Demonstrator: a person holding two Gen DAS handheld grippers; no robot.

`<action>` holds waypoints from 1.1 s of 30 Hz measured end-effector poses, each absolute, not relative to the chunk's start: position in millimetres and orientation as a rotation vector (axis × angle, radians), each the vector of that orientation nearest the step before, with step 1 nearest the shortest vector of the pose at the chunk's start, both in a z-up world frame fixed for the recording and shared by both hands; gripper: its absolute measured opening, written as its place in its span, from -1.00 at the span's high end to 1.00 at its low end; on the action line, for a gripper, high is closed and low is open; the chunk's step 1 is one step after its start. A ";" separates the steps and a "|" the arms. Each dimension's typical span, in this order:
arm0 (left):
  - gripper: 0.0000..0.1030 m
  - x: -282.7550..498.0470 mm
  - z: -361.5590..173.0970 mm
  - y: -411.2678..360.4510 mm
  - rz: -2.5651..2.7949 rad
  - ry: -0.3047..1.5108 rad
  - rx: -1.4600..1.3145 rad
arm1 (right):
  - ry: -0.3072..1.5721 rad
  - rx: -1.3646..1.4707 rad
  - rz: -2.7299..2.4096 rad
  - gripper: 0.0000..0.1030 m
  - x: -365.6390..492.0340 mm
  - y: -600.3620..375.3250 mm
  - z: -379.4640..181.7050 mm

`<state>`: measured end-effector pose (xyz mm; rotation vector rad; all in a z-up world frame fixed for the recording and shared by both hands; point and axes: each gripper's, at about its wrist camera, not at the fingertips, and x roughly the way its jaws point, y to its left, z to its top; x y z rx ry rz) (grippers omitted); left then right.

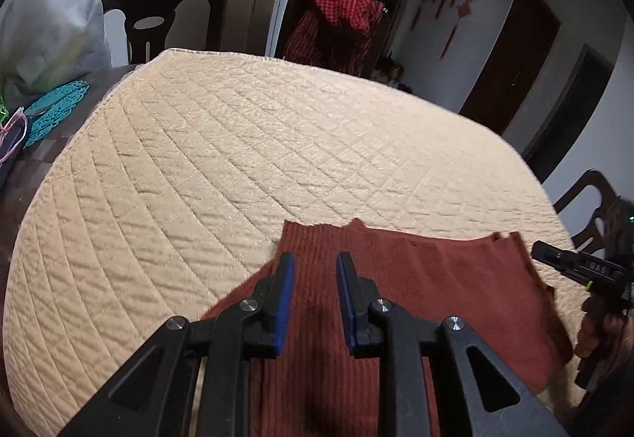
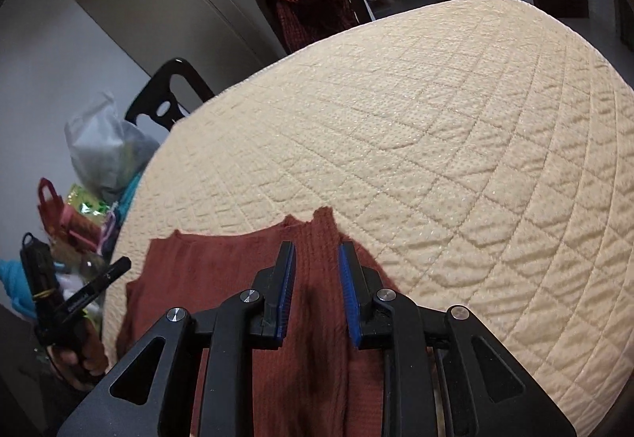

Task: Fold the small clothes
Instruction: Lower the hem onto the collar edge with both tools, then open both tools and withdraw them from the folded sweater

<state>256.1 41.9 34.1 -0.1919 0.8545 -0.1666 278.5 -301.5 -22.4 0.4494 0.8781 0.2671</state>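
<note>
While the rust-red knit top [image 1: 416, 290] lies spread flat at the near edge of the bench, we see no fold made in it yet, so we judge the task barely begun. Its far hem is ragged and uneven, and the cloth runs under both tools. Our left gripper [image 1: 315, 262] hangs over the left part of the garment with its blue-padded fingers [image 1: 286, 290] apart and nothing between them. Our right gripper [image 2: 316, 252] hangs over the right part, fingers likewise apart and empty. Every fold is left to do, beginning with taking hold of an edge. Under the top lies a cream quilted cover [image 1: 237, 144] over the bench; beyond it, a chair draped with a red checked cloth [image 1: 333, 21].
</note>
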 end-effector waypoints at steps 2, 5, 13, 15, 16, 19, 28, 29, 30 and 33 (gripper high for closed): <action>0.54 265.6 28.4 42.7 -0.115 0.865 -0.158 | 0.901 0.436 0.256 0.55 285.4 -301.0 -27.0; 0.54 276.6 19.4 44.9 -0.097 0.888 -0.160 | 0.916 0.370 0.253 0.56 292.2 -293.0 -28.8; 0.78 280.7 6.7 45.6 -0.073 0.890 -0.134 | 0.875 0.319 0.225 0.92 294.0 -293.5 -26.3; 0.78 282.5 3.7 47.4 -0.064 0.888 -0.143 | 0.881 0.328 0.215 0.92 296.2 -297.0 -30.0; 0.78 283.3 3.2 48.2 -0.065 0.886 -0.148 | 0.890 0.335 0.214 0.92 298.1 -298.7 -34.1; 0.78 280.7 5.8 48.3 -0.069 0.884 -0.144 | 0.894 0.375 0.227 0.90 298.0 -303.5 -35.6; 0.78 203.4 53.9 37.5 -0.179 0.774 -0.123 | 0.762 0.216 0.260 0.62 219.4 -279.9 12.6; 0.78 188.9 56.8 31.6 -0.206 0.763 -0.108 | 0.753 0.193 0.277 0.62 203.5 -270.5 15.3; 0.78 177.0 57.2 26.2 -0.222 0.761 -0.095 | 0.752 0.180 0.291 0.62 193.3 -263.7 15.6; 0.78 152.0 50.8 8.0 -0.290 0.785 -0.082 | 0.765 0.143 0.338 0.62 161.2 -238.4 8.1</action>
